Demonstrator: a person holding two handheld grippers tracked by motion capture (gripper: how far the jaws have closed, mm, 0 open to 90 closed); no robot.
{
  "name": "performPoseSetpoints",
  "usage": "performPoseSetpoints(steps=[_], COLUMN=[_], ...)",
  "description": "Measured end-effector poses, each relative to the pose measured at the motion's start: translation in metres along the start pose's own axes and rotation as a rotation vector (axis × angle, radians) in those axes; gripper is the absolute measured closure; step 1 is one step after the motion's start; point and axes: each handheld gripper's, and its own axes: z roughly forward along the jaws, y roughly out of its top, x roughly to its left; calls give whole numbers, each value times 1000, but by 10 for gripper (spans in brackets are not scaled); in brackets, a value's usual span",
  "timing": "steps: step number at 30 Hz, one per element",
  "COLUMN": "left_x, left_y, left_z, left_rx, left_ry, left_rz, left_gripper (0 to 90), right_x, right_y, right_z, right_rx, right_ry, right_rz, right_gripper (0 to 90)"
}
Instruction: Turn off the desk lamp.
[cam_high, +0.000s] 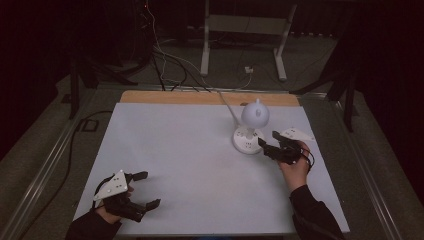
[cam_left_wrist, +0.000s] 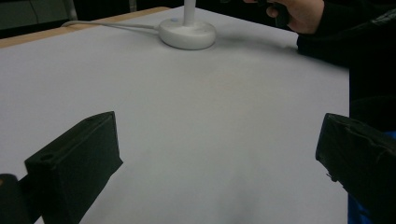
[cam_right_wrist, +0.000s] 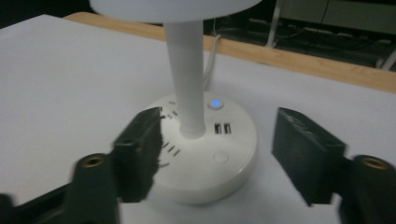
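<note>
Beside upright lamp (cam_high: 251, 127), stem vertical: right gripper (cam_high: 268, 142) wide; left gripper (cam_high: 145, 189) wide.

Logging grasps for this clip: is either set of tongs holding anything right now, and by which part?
Nothing is held. The right tongs are open around the lamp base, not closed on it. The left tongs are open over bare table.

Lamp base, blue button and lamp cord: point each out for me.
Lamp base (cam_right_wrist: 219, 175): right gripper view, bare top of the round white base.
Blue button (cam_right_wrist: 215, 103): right gripper view, its lit centre.
Lamp cord (cam_left_wrist: 116, 26): left gripper view, mid-length on the table.
</note>
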Motion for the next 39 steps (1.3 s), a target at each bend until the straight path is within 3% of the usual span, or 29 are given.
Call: performPoseSetpoints(steps=[2, 4, 7, 9, 11, 13, 26, 39], left_x=[0, 0, 0, 0, 0, 0, -1, -1], left_y=[0, 0, 0, 0, 0, 0, 0, 0], left_z=[0, 0, -1, -1, 0, 0, 0, 0], left_rx=[0, 2, -6, -3, -5, -2, 6, 1], left_ry=[1, 0, 1, 1, -2, -2, 0, 1], left_rz=[-1, 1, -5, -2, -2, -1, 4, 4], left_gripper=[5, 5, 5, 5, 5, 5, 5, 5], right_x=[1, 3, 8, 10, 13, 14, 23, 27], right_y=[-1, -2, -5, -8, -12, -16, -47, -73], right_z=[-2, -6, -14, -19, -25, -30, -55, -67], right_rx=[10, 12, 14, 13, 1, -4, 89, 187], right_ry=[6, 33, 81, 103, 88, 103, 164, 204], right_rz=[4, 22, 11, 14, -17, -21, -33, -74], right_gripper=[196, 139, 17, 12, 12, 12, 0, 0])
